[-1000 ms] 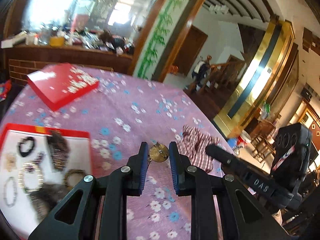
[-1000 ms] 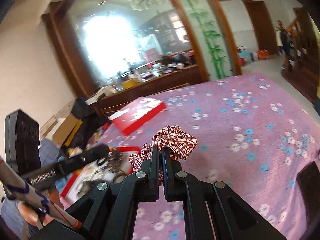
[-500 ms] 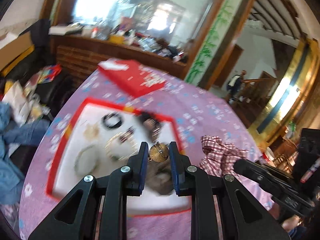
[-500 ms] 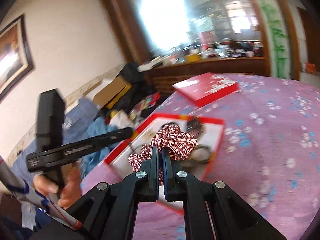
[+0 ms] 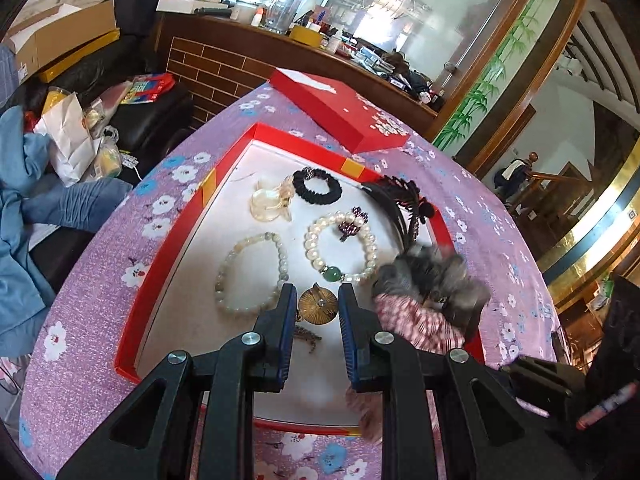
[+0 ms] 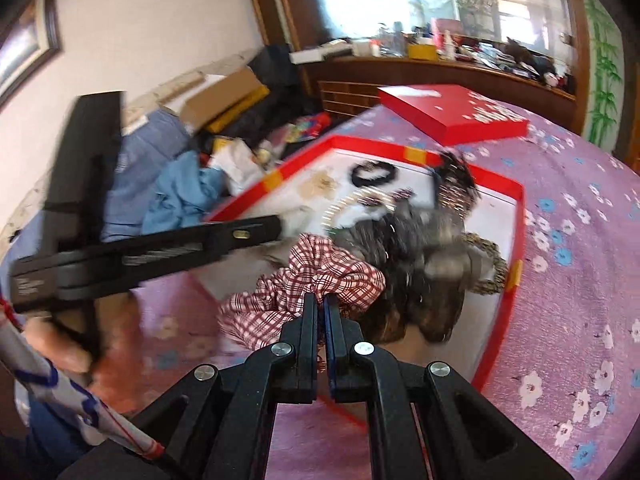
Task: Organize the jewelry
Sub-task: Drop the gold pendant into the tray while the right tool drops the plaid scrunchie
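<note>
Both loaded over the red tray (image 5: 168,276): left gripper (image 5: 318,306) pinches gold fan pendant (image 5: 319,307), right gripper (image 6: 320,308) clamps plaid scrunchie (image 6: 320,268). Risk: scrunchie buries the fur scrunchie (image 5: 432,276) beside it; pendant chain tangles on pearl bracelet (image 5: 340,246).

Left gripper (image 5: 318,304): now hanging over the near part of the red tray (image 5: 168,276), where a second ago it was over bare purple tablecloth (image 5: 100,280) beside the tray's right edge.
Gold fan pendant (image 5: 319,306): riding along between the blue pads, now showing above the tray's white floor.
Right gripper (image 6: 320,306): now reaching over the tray's near edge, having come from the open cloth to the right of it.
Plaid scrunchie (image 6: 320,276): travelling with it, now lying just before the grey fur piece (image 6: 420,256) in the tray's near right corner.
Left-wrist view: tray sliding from the lower left to the middle.
</note>
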Demonstrator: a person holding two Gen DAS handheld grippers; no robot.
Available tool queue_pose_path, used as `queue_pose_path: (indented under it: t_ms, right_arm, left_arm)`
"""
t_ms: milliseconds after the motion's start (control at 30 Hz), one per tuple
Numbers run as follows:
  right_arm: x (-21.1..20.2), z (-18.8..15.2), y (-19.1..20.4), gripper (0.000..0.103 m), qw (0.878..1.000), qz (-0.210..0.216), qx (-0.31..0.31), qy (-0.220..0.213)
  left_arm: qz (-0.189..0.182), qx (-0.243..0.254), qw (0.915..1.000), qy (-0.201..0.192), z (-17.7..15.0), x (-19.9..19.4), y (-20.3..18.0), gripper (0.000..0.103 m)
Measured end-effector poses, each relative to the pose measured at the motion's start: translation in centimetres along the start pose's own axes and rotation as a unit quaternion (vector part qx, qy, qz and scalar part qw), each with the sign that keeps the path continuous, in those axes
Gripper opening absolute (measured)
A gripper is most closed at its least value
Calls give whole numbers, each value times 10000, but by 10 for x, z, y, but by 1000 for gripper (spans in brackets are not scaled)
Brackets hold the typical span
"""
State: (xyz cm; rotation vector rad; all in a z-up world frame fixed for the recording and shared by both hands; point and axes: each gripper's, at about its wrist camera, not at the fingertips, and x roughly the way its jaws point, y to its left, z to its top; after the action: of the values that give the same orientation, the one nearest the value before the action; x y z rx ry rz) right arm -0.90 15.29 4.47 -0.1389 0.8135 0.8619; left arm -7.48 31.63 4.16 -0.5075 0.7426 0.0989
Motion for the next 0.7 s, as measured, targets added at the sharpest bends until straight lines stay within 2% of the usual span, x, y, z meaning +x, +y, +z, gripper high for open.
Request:
queue_pose_path:
  t_ms: [67, 267, 400, 567, 600, 633, 667, 700]
  right_arm:
    - [7, -1, -10, 4, 9995, -270, 91, 95]
    - [11, -5, -23, 8, 9990, -258, 339, 130]
    - [-1, -7, -22, 35, 9991, -48, 409, 74]
    - [-36, -18, -17, 35, 9989, -5, 405, -236]
    - [-43, -21, -16, 38, 9987, -31, 414, -294]
    - [-51, -24, -16, 41, 9983, -66, 441, -378]
    - [-58, -27, -16, 50, 9979, -91, 470, -446]
    - [-67, -31, -15, 54, 9970, -140, 521, -553]
  left_arm:
    - [18, 24, 10000, 0, -1, 3, 0, 20]
    - [146, 318, 9994, -30, -8, 8, -13, 20]
    - [270, 452, 9986, -65, -12, 5, -21, 21]
    - [296, 439, 9985, -169, -14, -7, -30, 29]
    - [304, 458, 9983, -197, -15, -10, -33, 30]
    - [319, 490, 9980, -239, -16, -16, -38, 37]
    - [351, 501, 9977, -293, -17, -21, -41, 45]
    - [380, 503, 9974, -345, -18, -25, -44, 47]
